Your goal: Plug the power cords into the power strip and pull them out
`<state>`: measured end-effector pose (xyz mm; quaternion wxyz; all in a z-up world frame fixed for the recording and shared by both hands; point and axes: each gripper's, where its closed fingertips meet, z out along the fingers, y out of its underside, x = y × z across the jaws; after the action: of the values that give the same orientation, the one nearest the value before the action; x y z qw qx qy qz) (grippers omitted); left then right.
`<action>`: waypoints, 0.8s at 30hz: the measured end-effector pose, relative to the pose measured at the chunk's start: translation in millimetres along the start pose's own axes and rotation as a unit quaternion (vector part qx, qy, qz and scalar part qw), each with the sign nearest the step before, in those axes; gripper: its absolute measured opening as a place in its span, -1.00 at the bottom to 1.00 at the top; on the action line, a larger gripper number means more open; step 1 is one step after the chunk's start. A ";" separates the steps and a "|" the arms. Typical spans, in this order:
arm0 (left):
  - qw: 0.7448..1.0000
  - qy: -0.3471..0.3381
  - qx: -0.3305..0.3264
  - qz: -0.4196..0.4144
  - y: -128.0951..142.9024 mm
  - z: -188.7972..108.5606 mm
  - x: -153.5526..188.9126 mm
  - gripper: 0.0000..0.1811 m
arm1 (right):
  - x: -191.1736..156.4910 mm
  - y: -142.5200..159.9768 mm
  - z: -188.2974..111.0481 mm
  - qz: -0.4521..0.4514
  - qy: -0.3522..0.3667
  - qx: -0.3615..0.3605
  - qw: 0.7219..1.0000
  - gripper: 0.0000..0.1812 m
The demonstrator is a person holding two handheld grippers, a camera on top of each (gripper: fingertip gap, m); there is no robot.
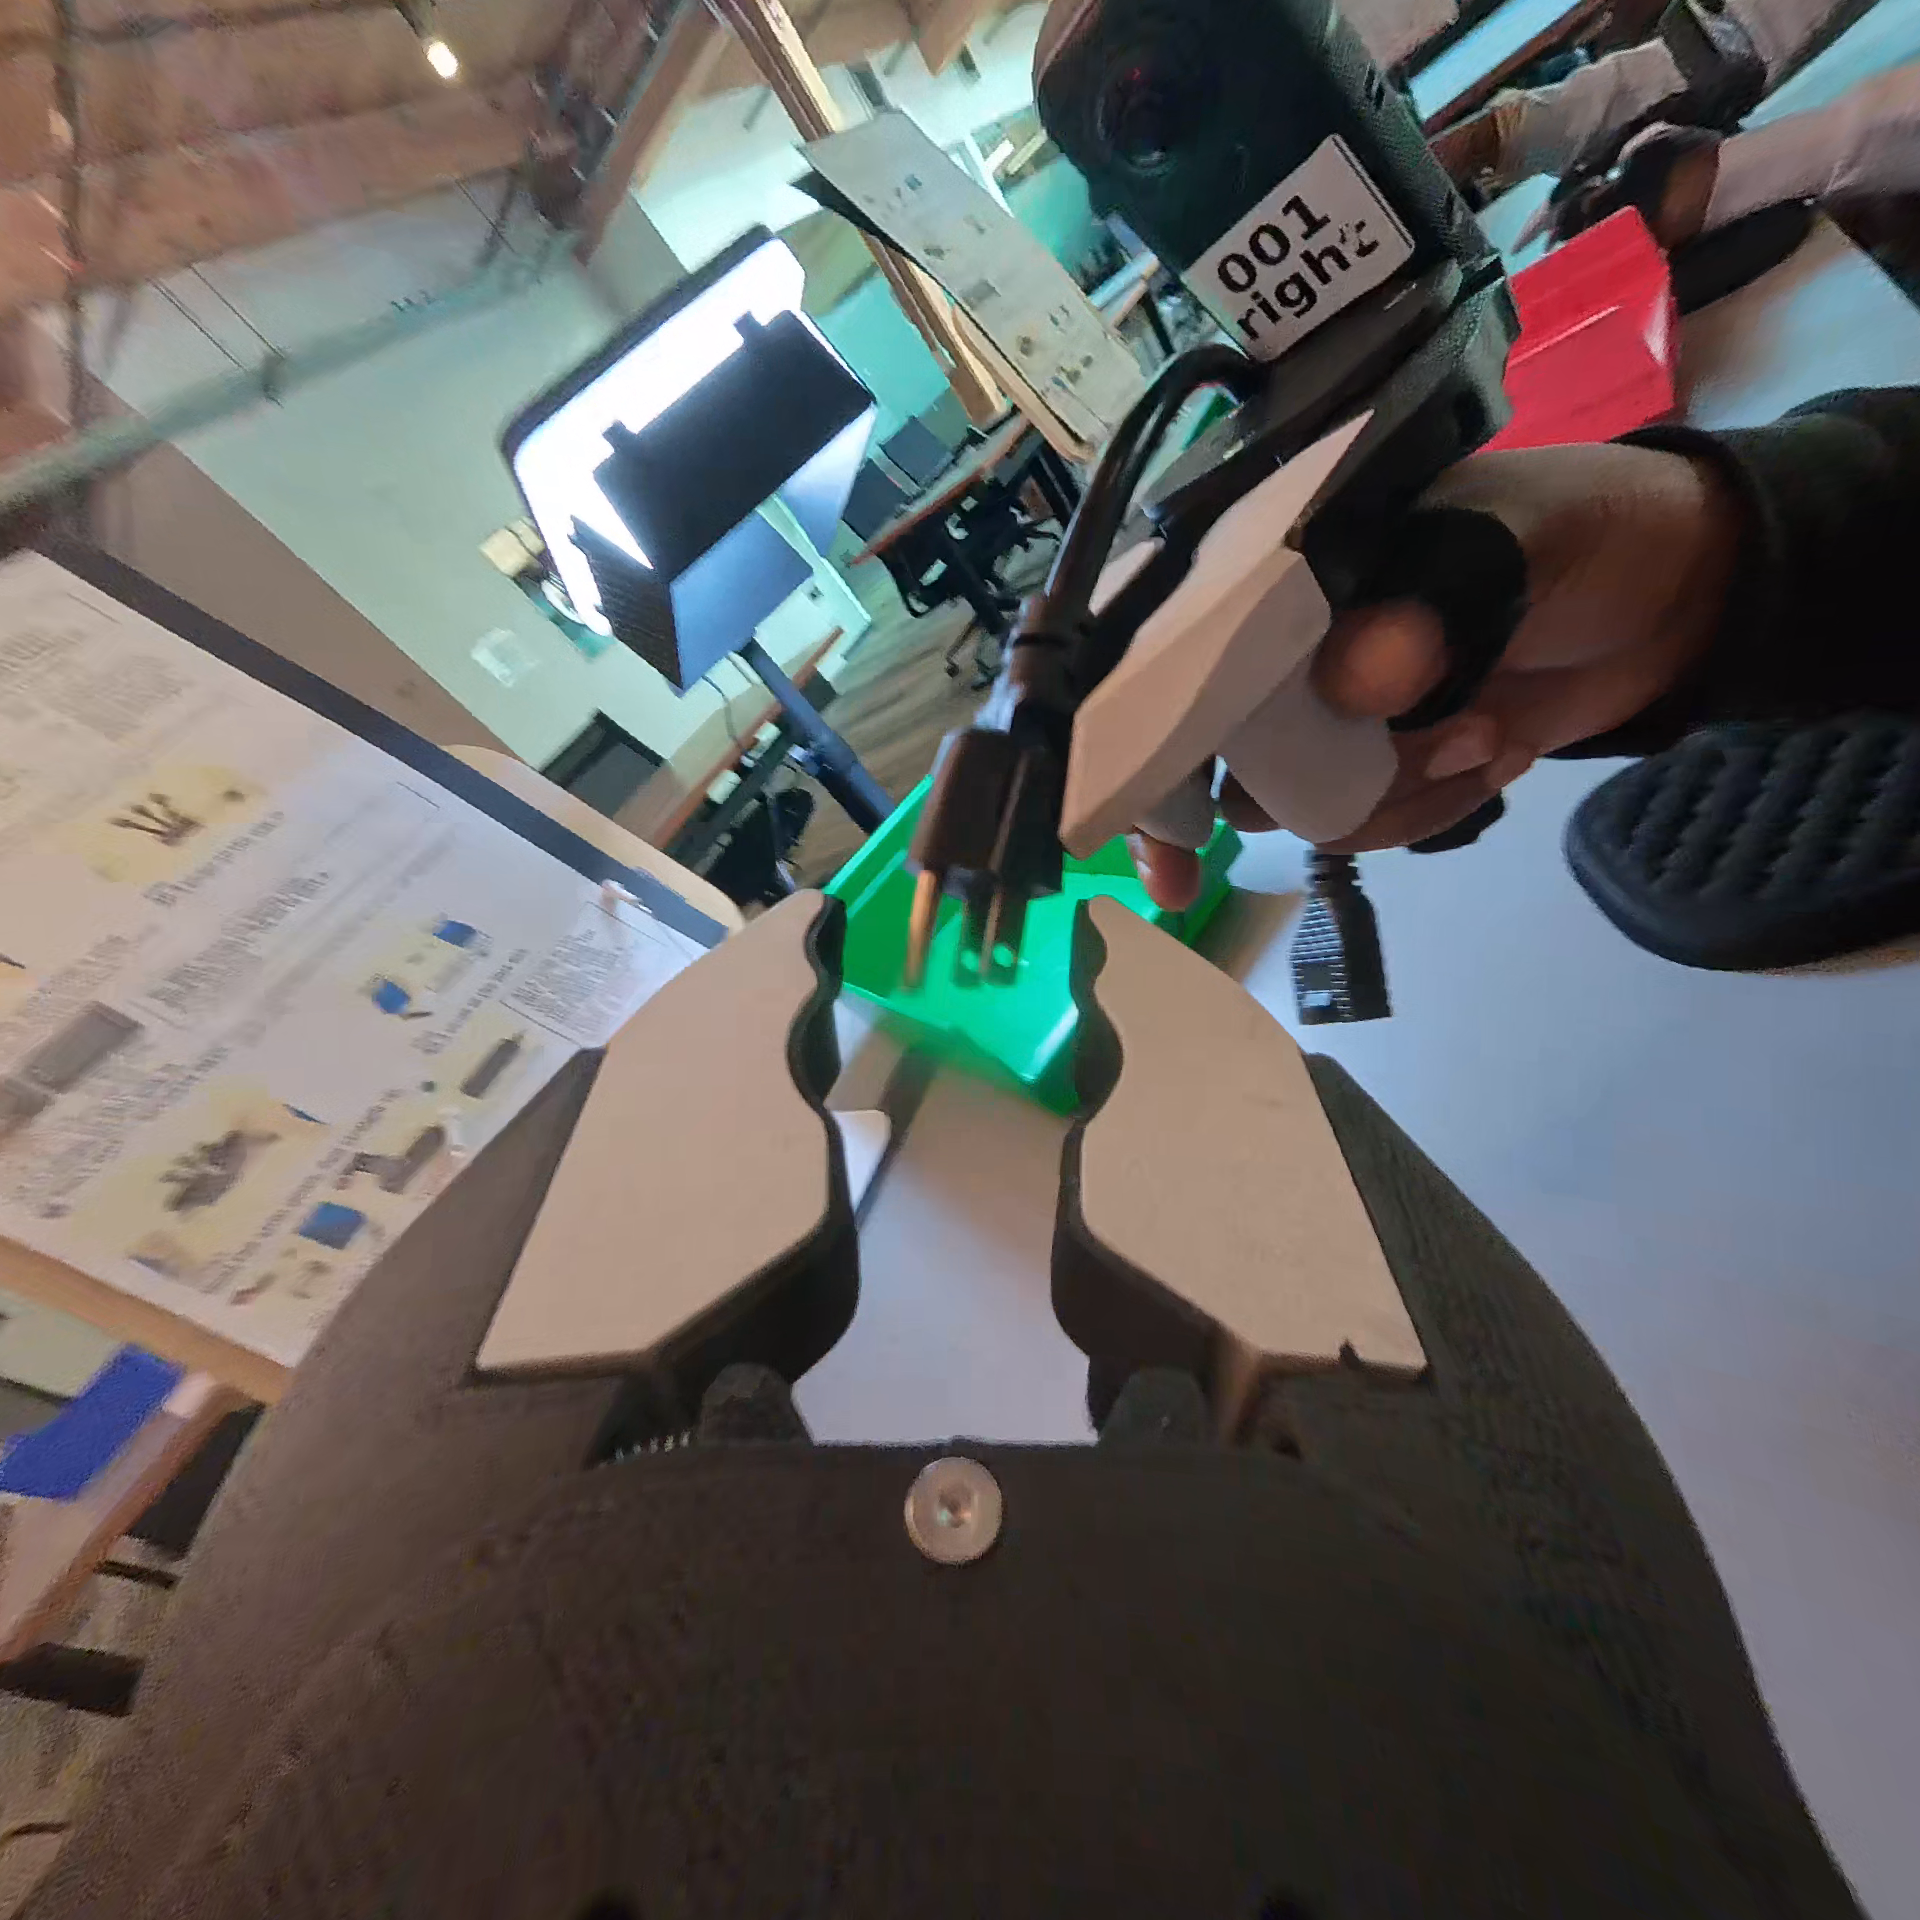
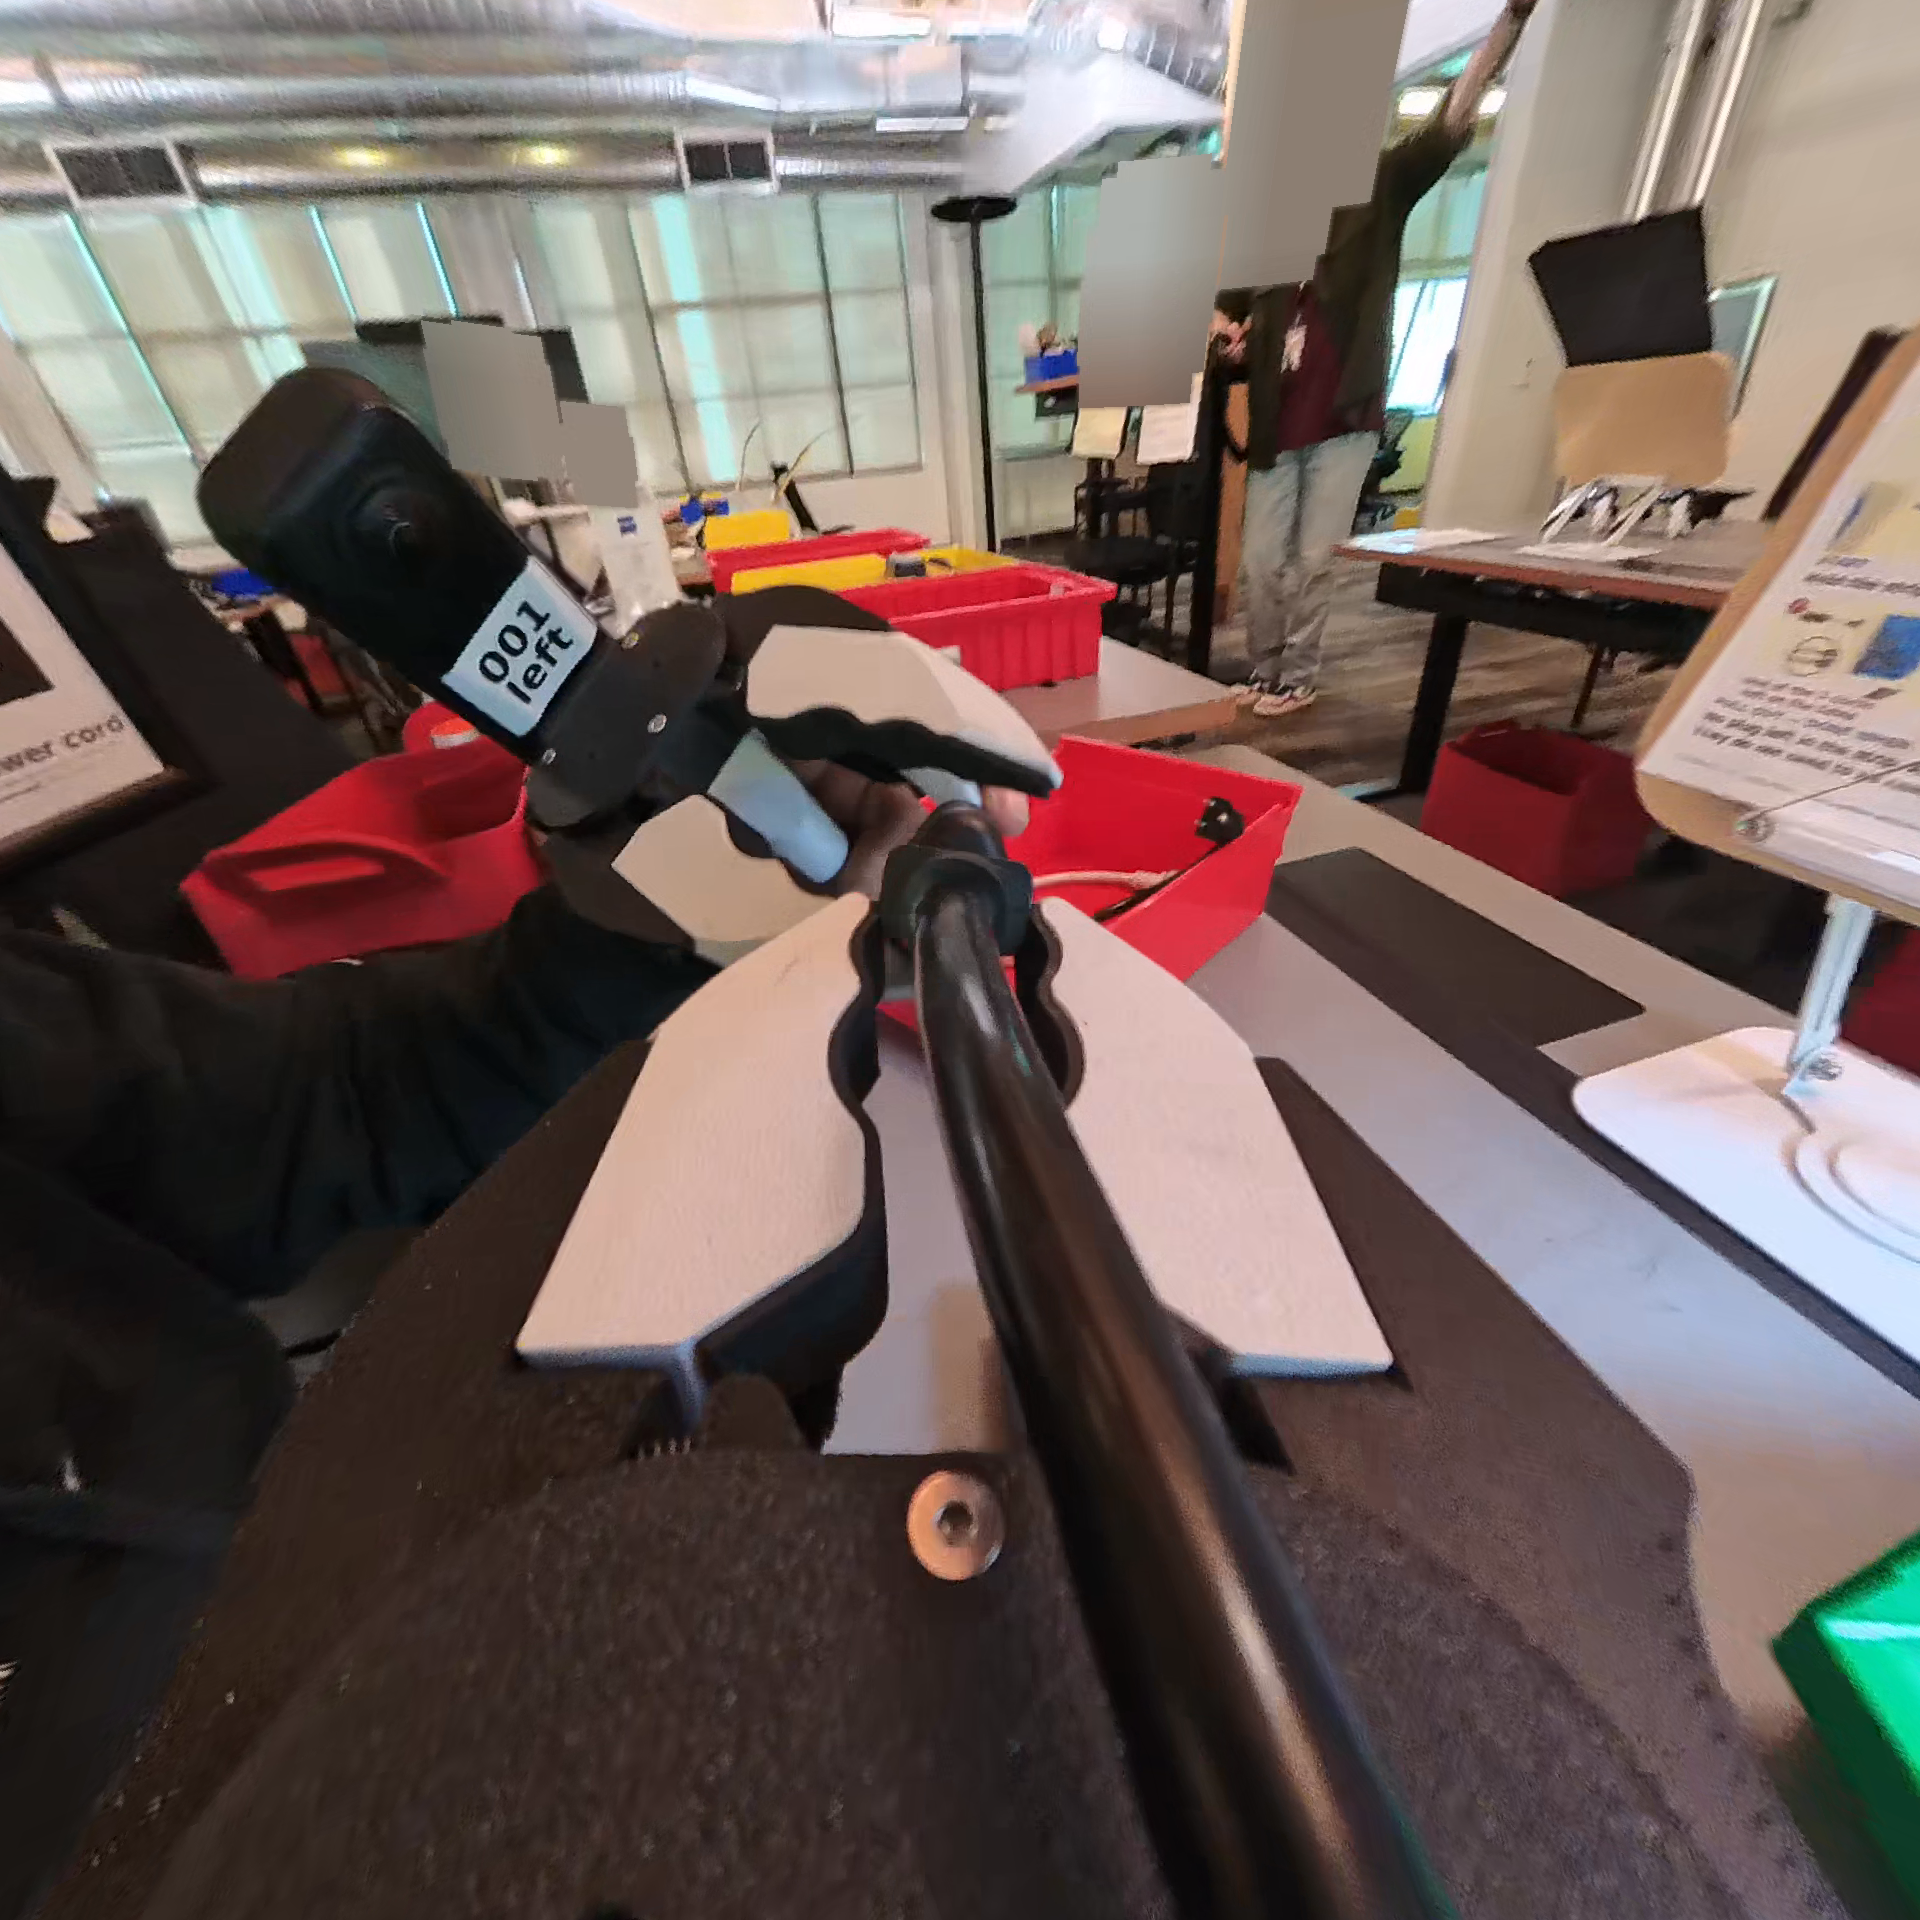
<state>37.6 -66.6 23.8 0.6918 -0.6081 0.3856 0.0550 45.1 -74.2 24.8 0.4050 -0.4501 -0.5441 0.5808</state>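
My right gripper (image 2: 956,935) is shut on a black power cord (image 2: 1049,1247), just behind its plug (image 2: 951,862). In the left wrist view the right gripper (image 1: 1039,810) holds the plug (image 1: 977,821) in the air, with its metal prongs (image 1: 920,925) pointing down over a green tray (image 1: 977,1018). My left gripper (image 1: 956,935) is open and empty, a little short of the plug and below it. Its fingers (image 2: 894,686) show spread apart in the right wrist view. No power strip shows in either view.
A black connector (image 1: 1340,945) lies on the grey table (image 1: 1558,1195) beside the tray. A red bin (image 2: 1153,842) with cable in it stands behind, an instruction board (image 1: 260,935) to my left. A black mat (image 2: 1434,956), a white stand base (image 2: 1745,1122) and a standing person (image 2: 1309,468) are also in view.
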 end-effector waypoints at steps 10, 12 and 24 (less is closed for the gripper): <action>0.924 -0.169 -0.019 0.342 -12.5 -14.6 -4.7 -0.60 | -19.6 -5.4 18.1 0.159 -0.051 0.019 0.986 -0.73; 0.903 -0.186 -0.016 0.386 -10.0 -15.0 -2.8 -0.64 | -18.4 -1.7 21.0 0.191 -0.060 0.020 0.980 -0.73; 0.978 -0.069 0.028 0.193 -15.7 -17.4 7.6 -0.72 | -24.1 5.1 13.3 0.015 -0.130 0.033 0.991 -0.53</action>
<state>43.4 -89.1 32.5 0.7099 -0.4970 0.4485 0.2189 38.7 -101.2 21.7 0.3367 -0.3653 -0.5662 0.6577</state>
